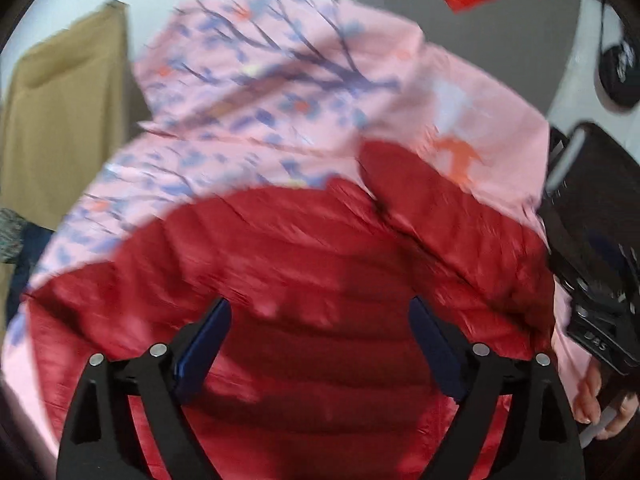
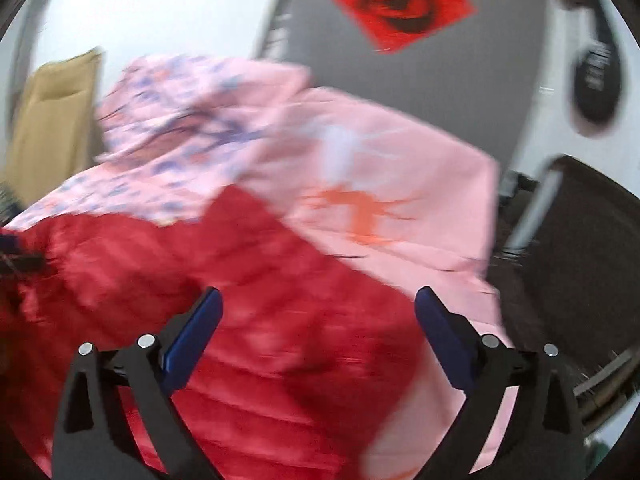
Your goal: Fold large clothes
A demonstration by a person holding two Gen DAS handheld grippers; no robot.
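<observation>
Red quilted jacket [image 1: 304, 280] lies partly folded on the pink sheet [image 1: 480, 100]; left gripper [image 1: 320, 344] and right gripper [image 2: 318, 336] gape wide, holding nothing; more folds likely remain.

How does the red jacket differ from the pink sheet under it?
The red jacket is one glossy colour with quilted ridges; the pink sheet is flat and matte, printed with purple branches. The jacket lies on top, covering the sheet's near part. Both are fabric, spread out.

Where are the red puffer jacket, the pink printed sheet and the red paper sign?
red puffer jacket [image 1: 304, 280], left wrist view, quilted middle.
pink printed sheet [image 2: 400, 152], right wrist view, plain pink area above the orange print.
red paper sign [image 2: 400, 0], right wrist view, centre.
</observation>
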